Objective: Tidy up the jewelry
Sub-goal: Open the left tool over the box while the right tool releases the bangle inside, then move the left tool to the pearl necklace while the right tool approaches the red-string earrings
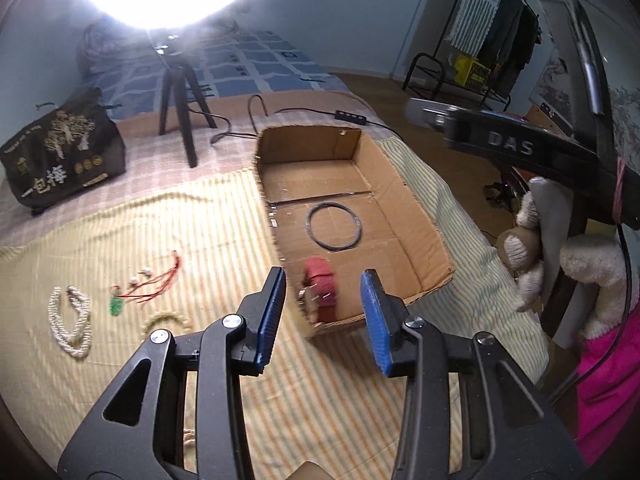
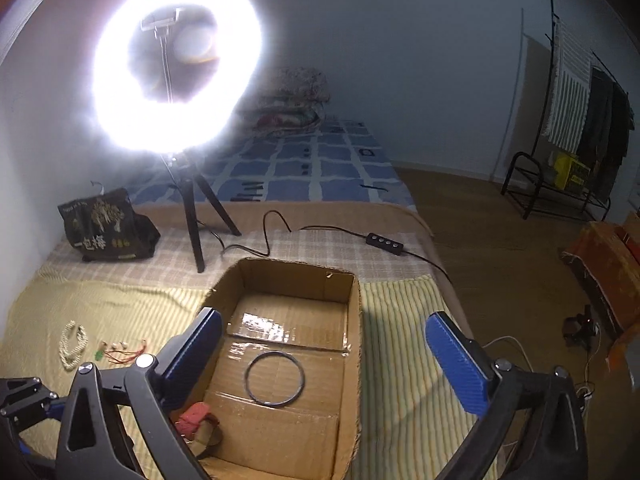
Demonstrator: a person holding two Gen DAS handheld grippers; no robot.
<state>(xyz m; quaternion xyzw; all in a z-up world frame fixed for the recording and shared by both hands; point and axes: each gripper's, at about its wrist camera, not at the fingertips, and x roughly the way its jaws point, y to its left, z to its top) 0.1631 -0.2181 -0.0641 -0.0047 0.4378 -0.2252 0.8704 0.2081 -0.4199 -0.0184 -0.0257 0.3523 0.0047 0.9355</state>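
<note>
Both grippers, left gripper [image 1: 323,314] and right gripper [image 2: 323,360], hang released and empty over a yellow striped bedspread [image 1: 200,240]. Just ahead sits an open cardboard box [image 2: 352,340] holding a dark bangle [image 2: 274,378] and a red-strapped watch [image 1: 320,284]. Left of the box lie a pearl necklace [image 1: 72,322] and a red-corded green pendant [image 1: 116,306]. Farther back stand a black bag [image 2: 106,226] and a glaring ring light [image 2: 176,56].
</note>
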